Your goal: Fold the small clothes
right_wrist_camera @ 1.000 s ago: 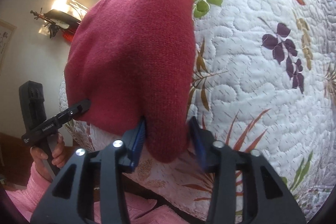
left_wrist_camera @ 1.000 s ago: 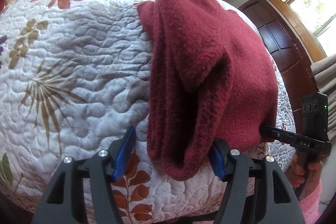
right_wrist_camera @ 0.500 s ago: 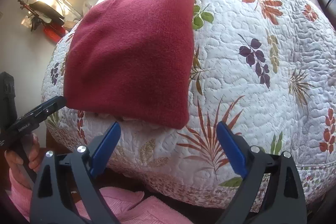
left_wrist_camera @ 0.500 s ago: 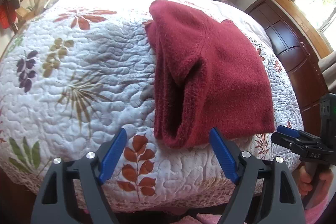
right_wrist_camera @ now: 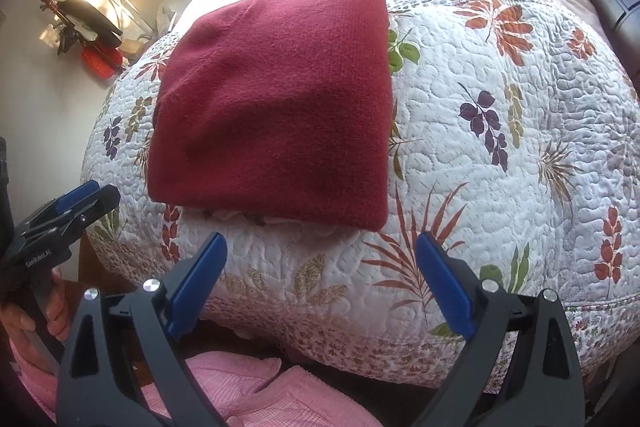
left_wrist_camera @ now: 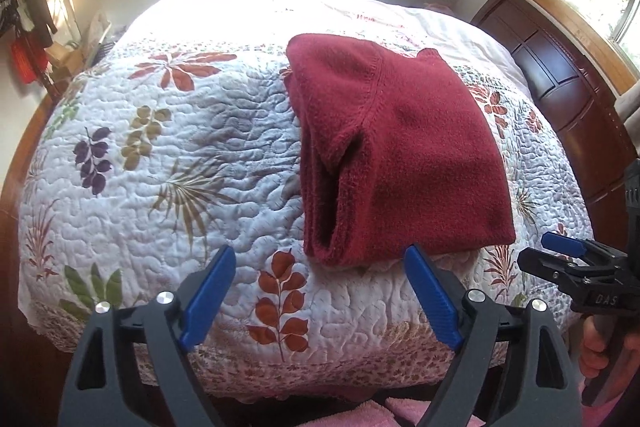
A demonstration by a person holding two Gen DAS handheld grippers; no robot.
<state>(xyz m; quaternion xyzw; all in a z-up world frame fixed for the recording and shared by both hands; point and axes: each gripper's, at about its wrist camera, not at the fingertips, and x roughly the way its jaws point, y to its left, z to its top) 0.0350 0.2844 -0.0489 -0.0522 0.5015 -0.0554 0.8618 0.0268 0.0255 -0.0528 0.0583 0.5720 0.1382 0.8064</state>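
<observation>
So your left gripper [left_wrist_camera: 316, 291] and right gripper [right_wrist_camera: 320, 277] hang wide-jawed, empty, off the bed [left_wrist_camera: 160, 155] edge; folded red garment [right_wrist_camera: 276, 115] lies flat, likely finished.

A bed [left_wrist_camera: 400, 15] carries everything here, covered by a white quilted bedspread [left_wrist_camera: 224, 163] printed with leaves and sprigs in rust red, purple, olive and green. A plain pale sheet shows along the far edge, by the dark wooden headboard [left_wrist_camera: 560, 95]. Directly on the bedspread lies one folded maroon fleece garment [left_wrist_camera: 400, 163], flat and roughly square, its near edge close to the near edge of the bed. In the left wrist view its layered, open fold faces the bed's left side; in the right wrist view a smooth top panel shows [right_wrist_camera: 276, 107]. The bedspread hangs over the near edge with a small-flowered border [right_wrist_camera: 320, 339].
</observation>
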